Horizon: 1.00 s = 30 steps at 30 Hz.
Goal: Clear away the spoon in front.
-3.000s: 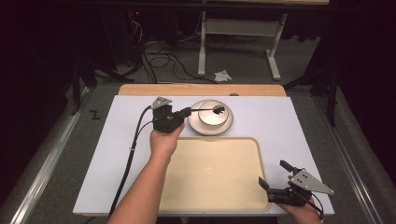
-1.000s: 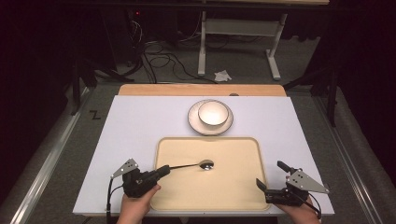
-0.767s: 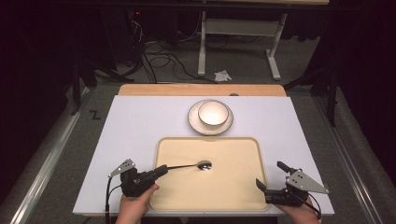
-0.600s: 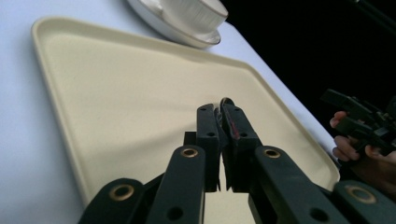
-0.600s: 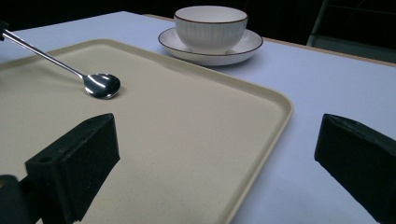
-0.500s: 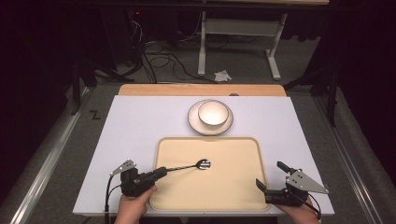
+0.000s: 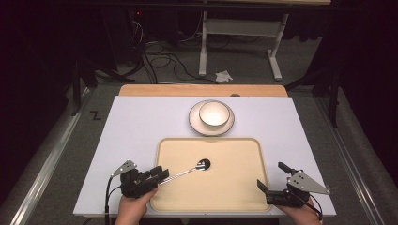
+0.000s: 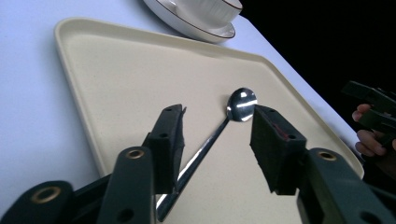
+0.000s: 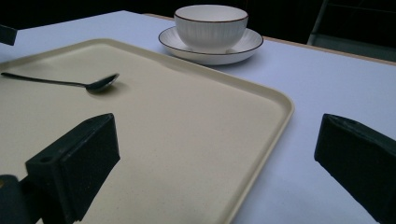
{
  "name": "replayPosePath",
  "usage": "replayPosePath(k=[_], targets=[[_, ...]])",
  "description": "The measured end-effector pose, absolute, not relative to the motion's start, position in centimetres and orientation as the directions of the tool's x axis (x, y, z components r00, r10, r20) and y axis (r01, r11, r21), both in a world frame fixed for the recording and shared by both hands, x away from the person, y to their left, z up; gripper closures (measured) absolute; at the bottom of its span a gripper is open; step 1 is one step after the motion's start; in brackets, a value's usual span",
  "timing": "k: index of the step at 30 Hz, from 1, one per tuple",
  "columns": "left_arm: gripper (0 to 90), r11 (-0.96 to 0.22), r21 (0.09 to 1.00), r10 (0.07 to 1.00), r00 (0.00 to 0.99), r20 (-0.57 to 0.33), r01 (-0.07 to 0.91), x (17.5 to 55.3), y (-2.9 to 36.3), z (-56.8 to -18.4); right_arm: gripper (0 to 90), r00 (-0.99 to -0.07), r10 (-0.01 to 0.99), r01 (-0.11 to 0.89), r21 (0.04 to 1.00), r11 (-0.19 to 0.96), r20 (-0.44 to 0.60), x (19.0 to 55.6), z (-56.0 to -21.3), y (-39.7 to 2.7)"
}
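My left claw [image 8: 217,149] stood spread around the spoon [image 8: 219,130] handle on the tray [image 7: 234,187]; my right claw [image 7: 272,185] gaped wide, pinching nothing.

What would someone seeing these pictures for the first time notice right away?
Probably the shiny spoon lying on the cream tray at the near middle of the table, its handle running between the open jaws of the left gripper at the tray's left edge. Next, the white bowl sitting on its plate just beyond the tray. The right gripper, also open, sits at the tray's near right corner.
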<state>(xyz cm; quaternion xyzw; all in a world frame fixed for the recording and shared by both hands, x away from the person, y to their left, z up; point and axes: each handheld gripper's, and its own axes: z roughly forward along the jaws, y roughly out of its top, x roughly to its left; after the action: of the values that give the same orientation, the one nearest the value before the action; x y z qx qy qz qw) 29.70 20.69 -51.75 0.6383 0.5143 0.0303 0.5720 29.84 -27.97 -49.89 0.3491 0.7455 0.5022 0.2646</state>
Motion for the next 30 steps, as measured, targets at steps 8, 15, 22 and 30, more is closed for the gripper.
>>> replayPosePath(k=[8, 15, 22, 30], targets=[[50.0, 0.019, 0.799, 0.788, 0.483, -0.382, 0.602, 29.7, 19.9, -51.4, 0.6, -0.616, 0.786, 0.255, 0.933, 0.252, -0.044, 29.8, -49.9, -28.0], [59.5, -0.141, 0.794, 0.849, 0.485, -0.211, 0.591, 29.8, 19.0, -51.5, 0.6, -0.617, 0.786, 0.255, 0.933, 0.253, -0.044, 29.8, -49.9, -27.9], [90.0, -0.237, 0.750, 0.873, 0.474, -0.114, 0.617, 30.1, 18.6, -51.7, 0.6, -0.623, 0.781, 0.254, 0.932, 0.257, -0.046, 29.8, -49.9, -27.8], [90.0, -0.321, 0.705, 0.865, 0.500, -0.055, 0.633, 30.1, 17.8, -51.7, 0.7, -0.620, 0.783, 0.257, 0.933, 0.251, -0.040, 29.8, -49.9, -27.8]])
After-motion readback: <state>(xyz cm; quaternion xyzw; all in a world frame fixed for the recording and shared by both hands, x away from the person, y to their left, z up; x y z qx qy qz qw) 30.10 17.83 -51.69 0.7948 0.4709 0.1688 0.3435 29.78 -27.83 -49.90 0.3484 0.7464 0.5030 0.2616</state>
